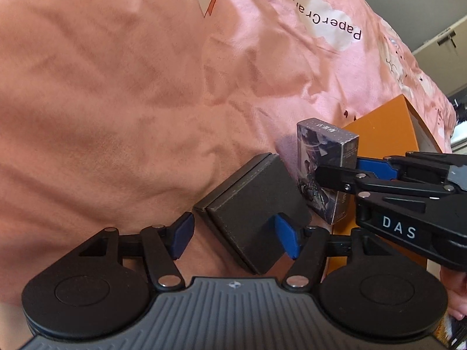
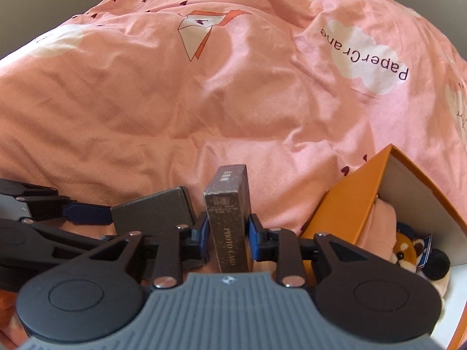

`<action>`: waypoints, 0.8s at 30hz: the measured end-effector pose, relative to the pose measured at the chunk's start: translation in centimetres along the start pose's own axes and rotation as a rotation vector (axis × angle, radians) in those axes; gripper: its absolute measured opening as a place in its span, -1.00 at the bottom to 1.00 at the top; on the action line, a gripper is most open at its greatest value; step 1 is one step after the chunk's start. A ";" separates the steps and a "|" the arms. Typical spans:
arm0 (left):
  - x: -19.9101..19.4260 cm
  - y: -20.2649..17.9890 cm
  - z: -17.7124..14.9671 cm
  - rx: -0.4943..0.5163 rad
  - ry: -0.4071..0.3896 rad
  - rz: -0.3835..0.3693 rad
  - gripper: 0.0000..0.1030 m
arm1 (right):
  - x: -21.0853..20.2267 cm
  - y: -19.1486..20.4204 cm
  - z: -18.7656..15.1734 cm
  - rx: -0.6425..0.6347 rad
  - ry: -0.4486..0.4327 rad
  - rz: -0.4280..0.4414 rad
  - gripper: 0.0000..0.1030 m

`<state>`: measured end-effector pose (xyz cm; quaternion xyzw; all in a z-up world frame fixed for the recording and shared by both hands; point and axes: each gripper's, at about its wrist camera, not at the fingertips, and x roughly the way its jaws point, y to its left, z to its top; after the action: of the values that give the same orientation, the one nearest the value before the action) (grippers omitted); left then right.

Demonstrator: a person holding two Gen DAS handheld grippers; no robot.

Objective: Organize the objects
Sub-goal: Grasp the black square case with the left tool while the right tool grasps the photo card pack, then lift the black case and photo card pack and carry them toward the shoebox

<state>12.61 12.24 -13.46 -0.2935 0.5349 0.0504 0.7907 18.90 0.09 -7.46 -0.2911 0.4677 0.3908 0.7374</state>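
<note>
Pink bedding (image 2: pixel 181 110) lies under everything; an orange box (image 2: pixel 350 204) sits at the right. The right gripper (image 2: pixel 227 233) pinches a speckled card box (image 2: pixel 230 221) upright by its narrow sides; likely light, stiff, a bit slick. The left gripper (image 1: pixel 236 237) stands wide around a dark grey box (image 1: pixel 251 204), pads apparently clear.

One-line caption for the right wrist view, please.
Right gripper clamps an upright photo card box above pink bedding, beside an open orange box.

bright, soft daylight | slight blur far left | fisheye warp at edges
</note>
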 end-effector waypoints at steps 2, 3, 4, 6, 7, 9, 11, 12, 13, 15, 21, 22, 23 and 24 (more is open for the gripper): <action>0.4 0.2 0.0 -0.025 -0.001 -0.019 0.47 | 0.1 0.0 0.0 -0.006 -0.008 -0.012 -0.48; 0.6 0.2 -0.1 -0.042 -0.007 -0.023 0.52 | 0.1 -0.1 0.0 -0.006 -0.014 -0.018 -0.49; 0.9 0.2 -0.2 -0.049 -0.016 -0.022 0.57 | 0.2 -0.2 0.1 -0.009 -0.021 -0.027 -0.51; 1.3 -0.2 -0.6 -0.039 -0.042 -0.032 0.64 | 0.2 -0.5 0.1 0.000 -0.035 -0.021 -0.52; 1.4 -0.6 -0.8 -0.029 -0.059 -0.020 0.65 | 0.3 -0.6 0.1 0.002 -0.036 -0.013 -0.52; 1.2 -1.2 -1.2 -0.013 -0.089 -0.002 0.63 | 0.3 -0.3 -0.1 -0.011 -0.048 -0.028 -0.53; 0.7 -1.4 -1.5 0.003 -0.109 0.011 0.50 | 0.1 -0.1 -0.5 -0.012 -0.065 -0.039 -0.53; 0.2 -1.5 -1.5 0.008 -0.125 0.016 0.34 | -0.2 -0.1 -0.6 -0.007 -0.077 -0.045 -0.54; -0.3 -1.5 -1.6 0.012 -0.142 0.016 0.19 | -0.5 -0.1 -0.8 -0.002 -0.087 -0.047 -0.54; -1.6 -1.6 -1.8 0.033 -0.181 0.006 -0.02 | -1.3 -0.3 -1.0 0.029 -0.108 -0.039 -0.54; -4.5 -3.1 -2.1 0.175 -0.237 0.096 -0.95 | -4.0 -0.2 -1.9 0.128 -0.153 0.003 -0.54; -4.8 -3.2 -2.1 0.184 -0.238 0.098 -0.96 | -4.4 0.0 -2.1 0.134 -0.154 0.003 -0.54; -5.1 -3.2 -2.1 0.188 -0.235 0.092 -0.97 | -4.7 0.2 -2.2 0.139 -0.157 0.004 -0.54; -5.3 -3.1 -2.1 0.185 -0.227 0.082 -0.97 | -5.0 0.3 -2.4 0.150 -0.160 0.005 -0.54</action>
<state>9.91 9.82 -8.08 -0.1895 0.4561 0.0659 0.8670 16.21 -3.17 -3.89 -0.2019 0.4358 0.3786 0.7912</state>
